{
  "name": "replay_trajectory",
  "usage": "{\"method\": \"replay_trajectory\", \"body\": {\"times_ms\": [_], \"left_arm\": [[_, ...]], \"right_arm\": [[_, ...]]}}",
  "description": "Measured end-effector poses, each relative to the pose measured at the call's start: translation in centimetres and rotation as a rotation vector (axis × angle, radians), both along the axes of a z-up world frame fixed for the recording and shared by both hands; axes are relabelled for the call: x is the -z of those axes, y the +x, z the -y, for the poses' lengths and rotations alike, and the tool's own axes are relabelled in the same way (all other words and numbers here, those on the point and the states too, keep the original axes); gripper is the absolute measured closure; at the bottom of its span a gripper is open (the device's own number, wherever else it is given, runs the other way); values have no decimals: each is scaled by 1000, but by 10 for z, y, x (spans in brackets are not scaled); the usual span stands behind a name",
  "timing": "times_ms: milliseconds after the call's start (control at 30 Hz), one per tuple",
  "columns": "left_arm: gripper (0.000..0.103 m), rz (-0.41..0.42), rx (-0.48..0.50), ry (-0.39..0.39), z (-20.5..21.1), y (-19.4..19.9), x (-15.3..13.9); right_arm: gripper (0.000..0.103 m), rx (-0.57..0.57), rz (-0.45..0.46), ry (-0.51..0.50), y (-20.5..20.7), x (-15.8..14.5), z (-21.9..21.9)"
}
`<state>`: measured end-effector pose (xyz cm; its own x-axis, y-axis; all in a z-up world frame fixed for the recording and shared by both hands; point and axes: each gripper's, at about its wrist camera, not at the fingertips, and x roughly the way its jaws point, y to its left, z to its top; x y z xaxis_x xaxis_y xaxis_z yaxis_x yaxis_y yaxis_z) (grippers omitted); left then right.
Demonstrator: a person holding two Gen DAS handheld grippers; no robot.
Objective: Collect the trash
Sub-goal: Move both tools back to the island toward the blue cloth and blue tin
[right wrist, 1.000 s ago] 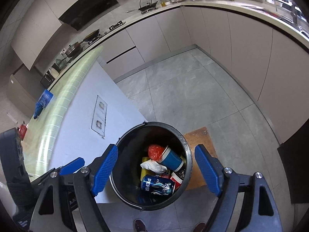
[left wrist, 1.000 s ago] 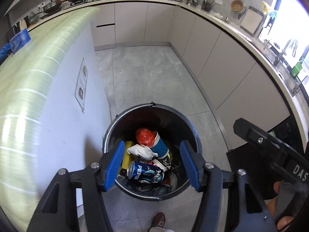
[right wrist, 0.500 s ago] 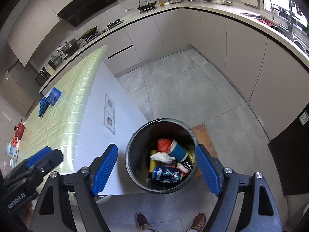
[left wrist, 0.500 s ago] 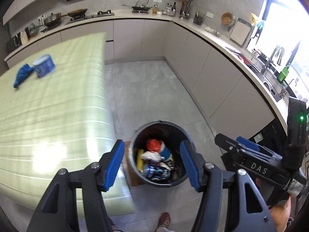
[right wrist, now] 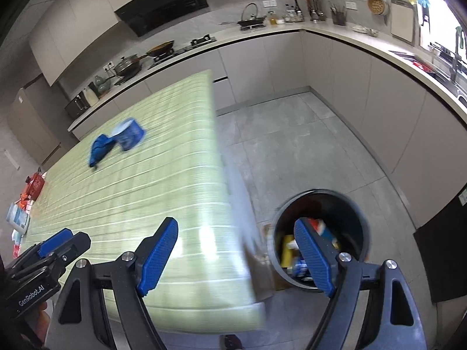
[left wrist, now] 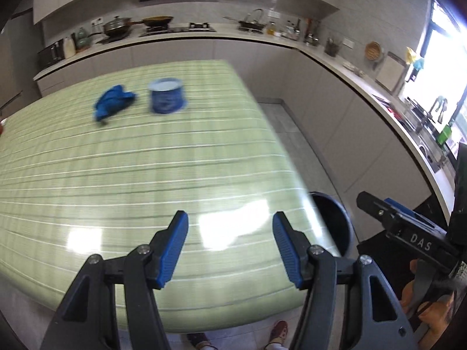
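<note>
Fingers [left wrist: 175,250] of the left gripper [left wrist: 230,248] spread wide and empty above the green table [left wrist: 146,160]; far across it lie a blue cup [left wrist: 167,96] and a crumpled blue cloth [left wrist: 112,103], seemingly uncollected. From the right wrist, the right gripper [right wrist: 239,259] is likewise open and empty, and the trash bin [right wrist: 359,213] on the floor beside the table already holds several items.

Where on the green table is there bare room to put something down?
Most of the table is bare: the whole near stretch from the left gripper up to the blue cloth and blue tub. It is crowded at its far left end, by the red packet and white container.
</note>
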<state>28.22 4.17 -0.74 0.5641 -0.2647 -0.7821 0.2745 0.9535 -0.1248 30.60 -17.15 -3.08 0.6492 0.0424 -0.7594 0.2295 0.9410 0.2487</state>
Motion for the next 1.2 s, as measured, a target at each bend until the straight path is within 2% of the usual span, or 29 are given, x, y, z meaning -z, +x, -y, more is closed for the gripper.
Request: {"method": "replay_trajectory", "body": {"times_ms": [167,333,467,667,800,933,1200], "left_arm": [[42,4,-60,13,-51,12,1],[42,-10,-106,9,-79,32,5],[42,-16,-145,9,-95,56,10],[42,-8,-207,54,-121,97,12],[42,0,-250,82,-132,122,14],[42,6,-257,92,-140,141,14],[42,-10,-173,113,-153,202,29]], "right_arm": [[19,-57,5,8,17,-1,-54],[19,-121,9,-24,41,-9,-94],[19,-171,21,-29,72,-12,-111],[19,-242,51,24,126,-11,-122],[19,-272,54,21,157,-9,-129],[19,-286,56,14,180,-11,-137],[17,-257,24,-24,224,0,-168]]}}
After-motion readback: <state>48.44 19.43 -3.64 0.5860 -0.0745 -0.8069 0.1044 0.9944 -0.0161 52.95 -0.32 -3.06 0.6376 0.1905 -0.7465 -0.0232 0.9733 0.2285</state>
